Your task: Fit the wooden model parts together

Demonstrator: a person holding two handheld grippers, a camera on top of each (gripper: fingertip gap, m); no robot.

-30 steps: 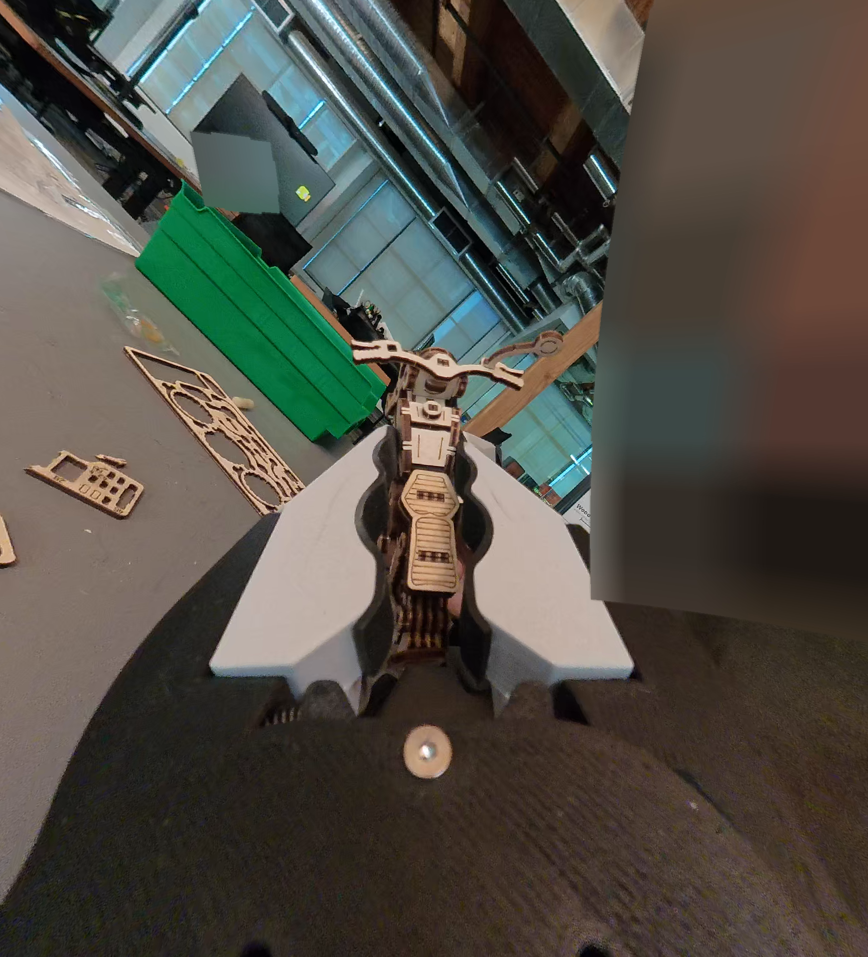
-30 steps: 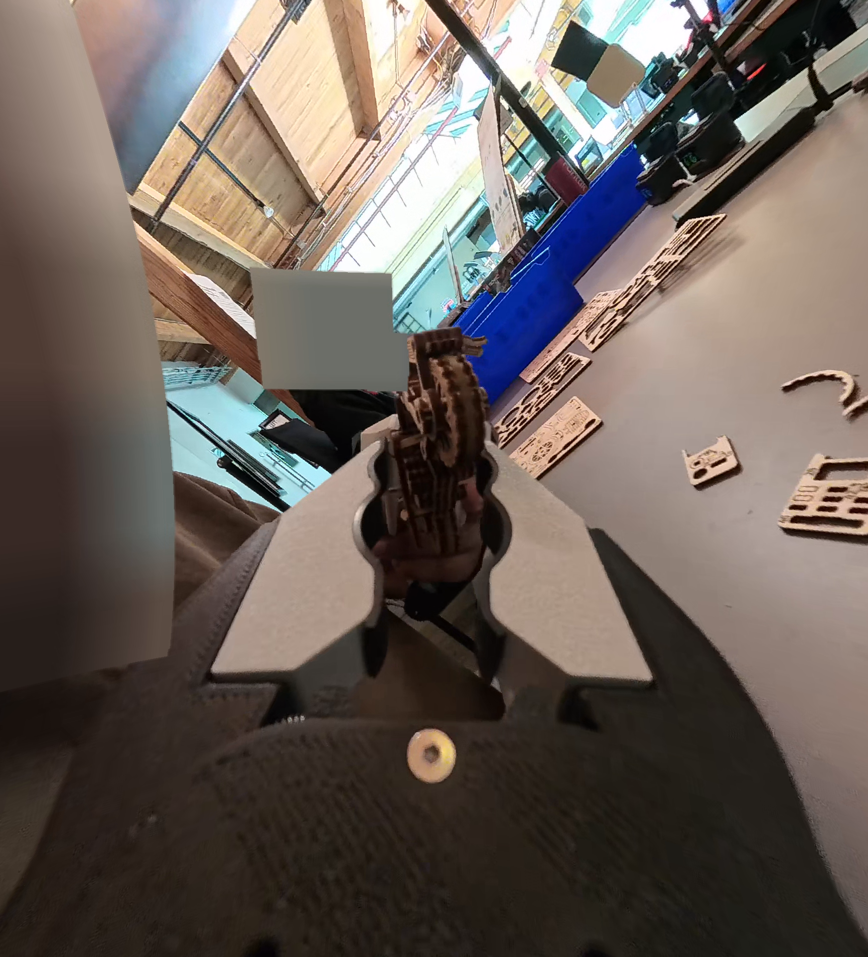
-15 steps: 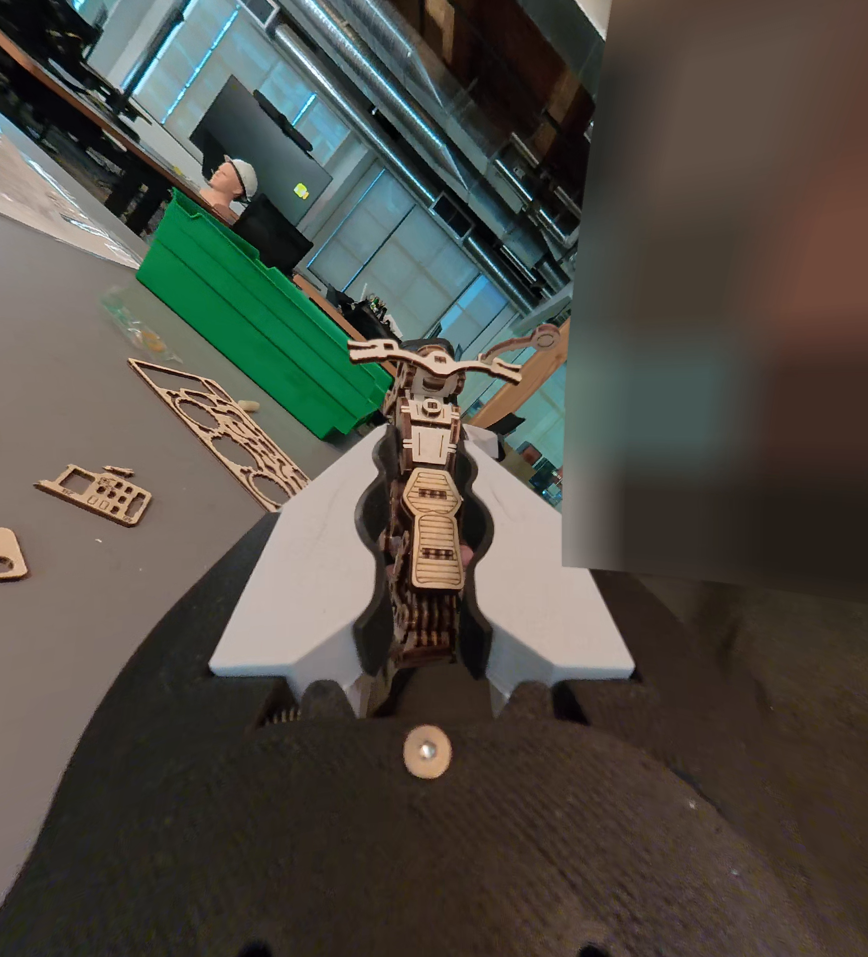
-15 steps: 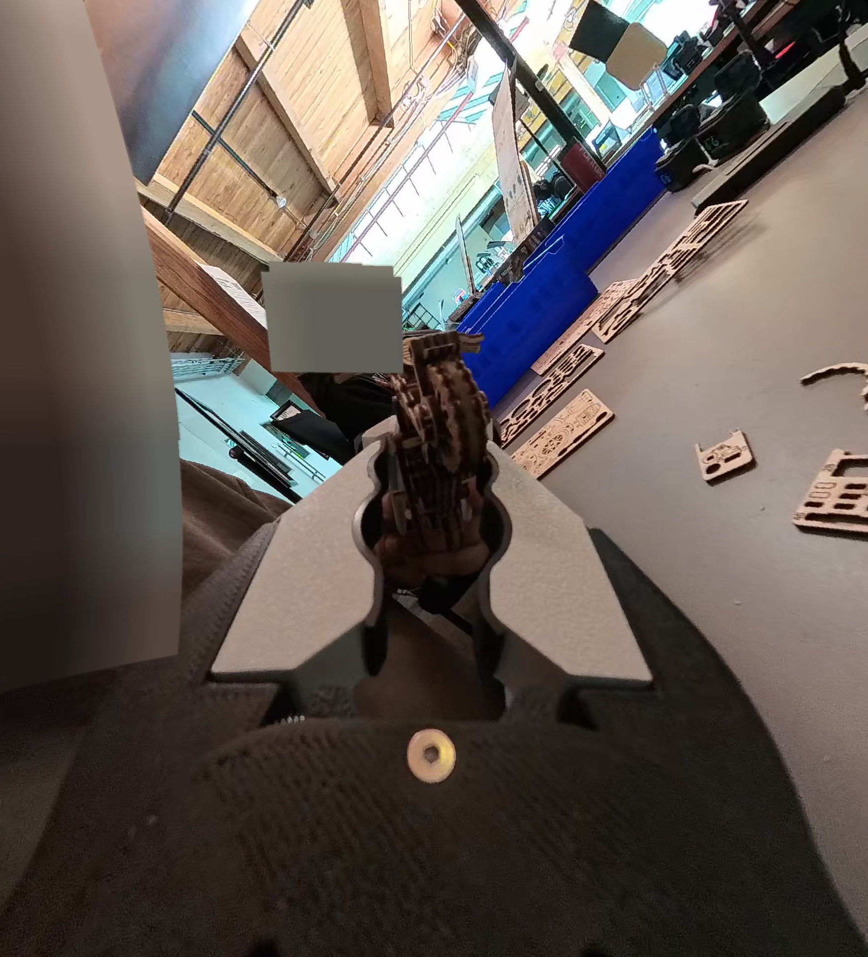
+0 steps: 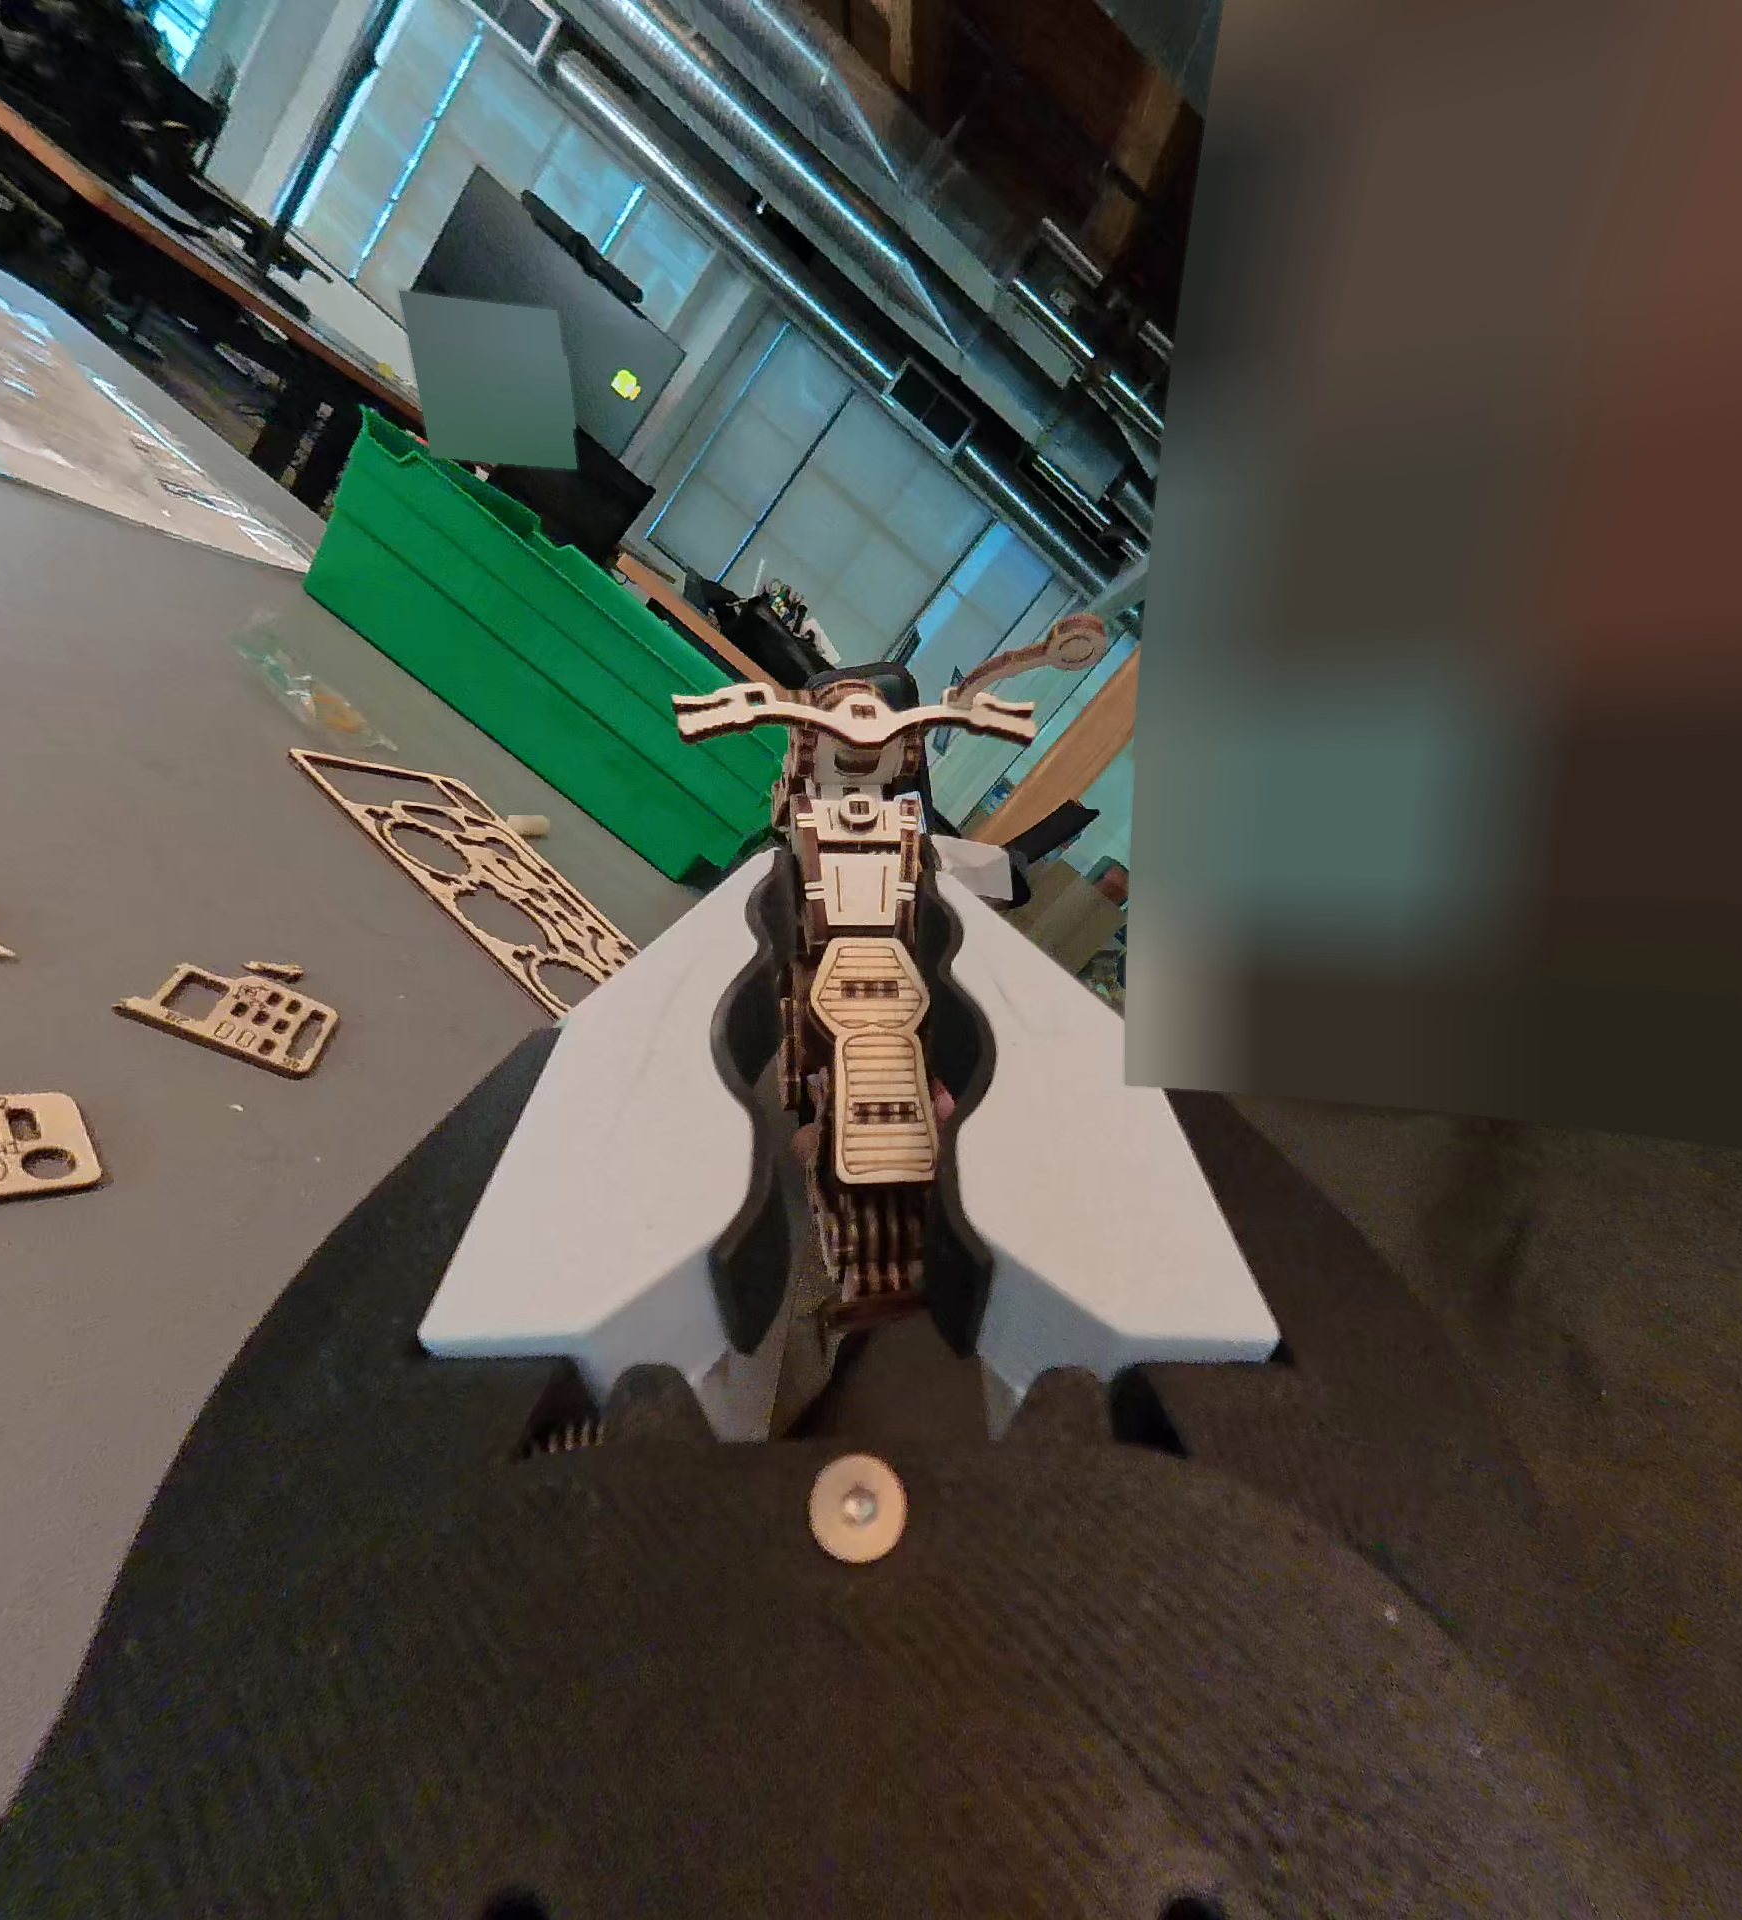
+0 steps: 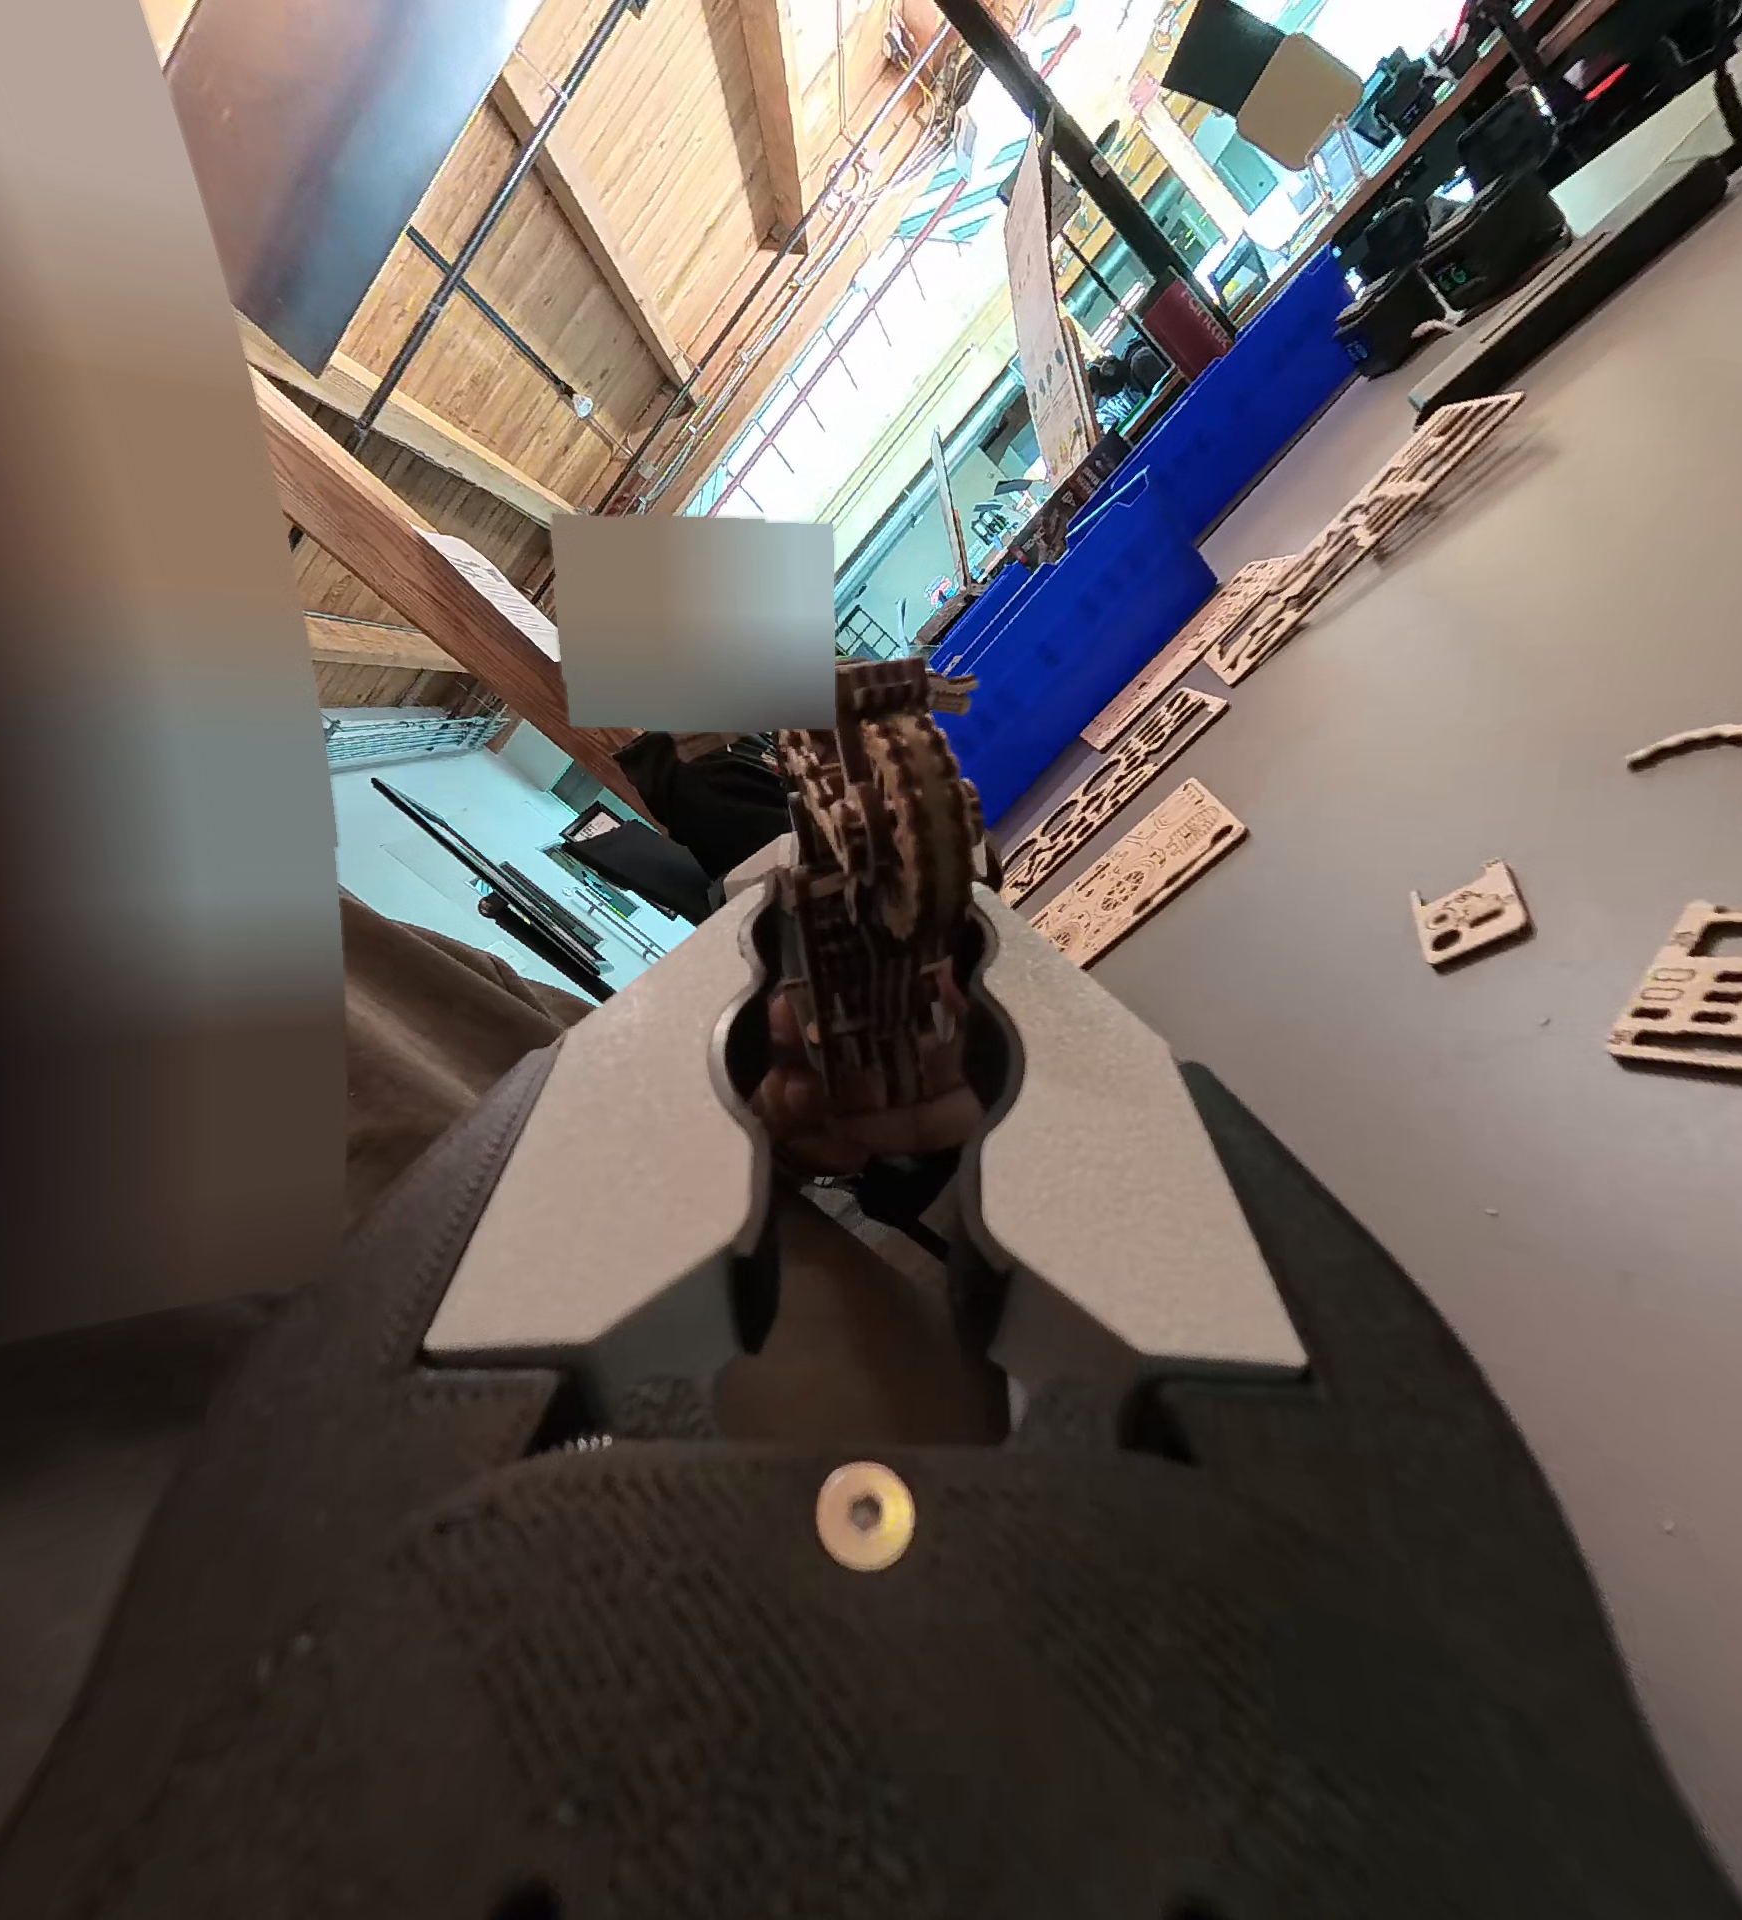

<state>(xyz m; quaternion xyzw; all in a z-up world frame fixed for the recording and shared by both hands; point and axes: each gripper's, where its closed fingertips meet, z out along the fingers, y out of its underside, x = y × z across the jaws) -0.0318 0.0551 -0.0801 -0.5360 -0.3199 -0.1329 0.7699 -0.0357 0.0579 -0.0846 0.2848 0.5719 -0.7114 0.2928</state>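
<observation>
Wooden motorcycle model (image 5: 862,997), lifted clear of the grey worktop (image 5: 67,727), lower half hidden between the fingers of the left hand-held gripper (image 5: 851,935) and right hand-held gripper (image 6: 872,935), both clamped on it; green bin (image 5: 534,644) and blue bin (image 6: 1085,644), contents unseen.

The left hand-held gripper (image 5: 851,1039) has pale grey angular fingers with black wavy pads, a ribbed black body and one silver screw; the right hand-held gripper (image 6: 872,997) looks alike.
</observation>
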